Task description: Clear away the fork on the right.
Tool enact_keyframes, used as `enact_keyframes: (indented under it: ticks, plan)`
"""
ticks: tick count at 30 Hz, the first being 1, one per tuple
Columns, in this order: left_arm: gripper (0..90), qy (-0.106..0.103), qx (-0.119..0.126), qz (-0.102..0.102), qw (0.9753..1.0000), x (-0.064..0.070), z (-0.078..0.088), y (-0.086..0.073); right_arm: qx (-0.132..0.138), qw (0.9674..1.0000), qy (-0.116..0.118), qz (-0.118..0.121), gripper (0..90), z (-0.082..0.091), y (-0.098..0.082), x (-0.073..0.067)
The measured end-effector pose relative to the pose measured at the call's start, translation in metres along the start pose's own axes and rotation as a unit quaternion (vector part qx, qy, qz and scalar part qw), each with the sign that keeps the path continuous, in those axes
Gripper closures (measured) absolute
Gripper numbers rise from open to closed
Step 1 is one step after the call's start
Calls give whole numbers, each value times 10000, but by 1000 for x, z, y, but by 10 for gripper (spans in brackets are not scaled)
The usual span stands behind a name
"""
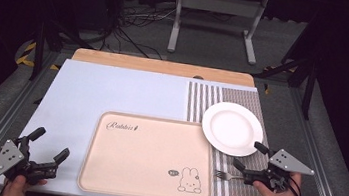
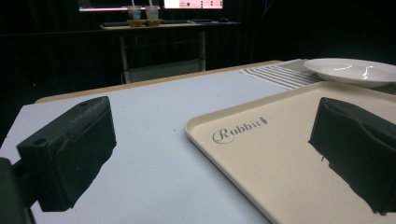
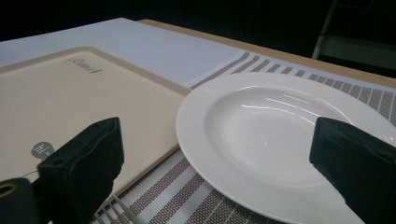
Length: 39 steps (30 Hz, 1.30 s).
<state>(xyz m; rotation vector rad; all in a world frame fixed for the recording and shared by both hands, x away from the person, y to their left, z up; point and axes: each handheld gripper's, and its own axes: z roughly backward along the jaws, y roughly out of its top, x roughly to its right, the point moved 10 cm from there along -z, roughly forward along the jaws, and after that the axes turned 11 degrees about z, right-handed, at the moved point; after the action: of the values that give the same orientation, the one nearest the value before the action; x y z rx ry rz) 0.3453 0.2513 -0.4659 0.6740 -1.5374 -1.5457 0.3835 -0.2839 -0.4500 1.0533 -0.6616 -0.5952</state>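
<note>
Right gripper (image 1: 247,156) low over striped placemat (image 1: 202,99), jaws spread, aimed toward white plate (image 1: 232,128); fork (image 1: 226,175) lies under it. Left gripper (image 1: 49,144) parked beside tray (image 1: 147,156), jaws apart, empty, likely waiting.

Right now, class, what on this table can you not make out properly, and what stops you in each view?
- Fork: in the high view its handle is hidden under the right gripper; in the right gripper view the bottom edge cuts off all but the tines.
- Tray: the small round mark beside the rabbit is too small to read.
- White plate: the right finger hides part of the rim.
</note>
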Motion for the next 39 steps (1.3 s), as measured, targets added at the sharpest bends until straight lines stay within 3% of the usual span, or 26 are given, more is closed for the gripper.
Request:
enact_keyframes:
  ticks: [6, 8, 14, 20, 22, 33, 36, 39]
  plan:
    - [10, 3, 24, 35, 10000, -1, 1, 1, -514, 9976, 253, 388, 75, 1, 9, -1]
    - [9, 2, 30, 38, 10000, -1, 0, 1, -739, 9950, 337, 578, 73, 1, 10, -2]
    - [10, 1, 12, 9, 10000, 0, 1, 1, -1256, 9867, 585, 847, 59, 2, 12, -1]
    - [9, 6, 23, 22, 10000, 0, 1, 1, -1756, 9746, 827, 1114, 61, 2, 7, -2]
    - [10, 5, 16, 19, 10000, 0, 1, 1, -1792, 9734, 853, 1142, 62, 2, 7, -2]
    - [10, -1, 9, 15, 10000, 0, 0, 1, -2531, 9465, 1332, 1493, 75, -2, 0, -8]
    - [10, 10, 8, 13, 10000, 0, 0, 1, -2699, 9381, 1472, 1593, 80, -4, -2, -10]
    - [10, 5, 11, 21, 10000, 0, 1, 1, -2921, 9275, 1536, 1756, 80, -5, -5, -9]
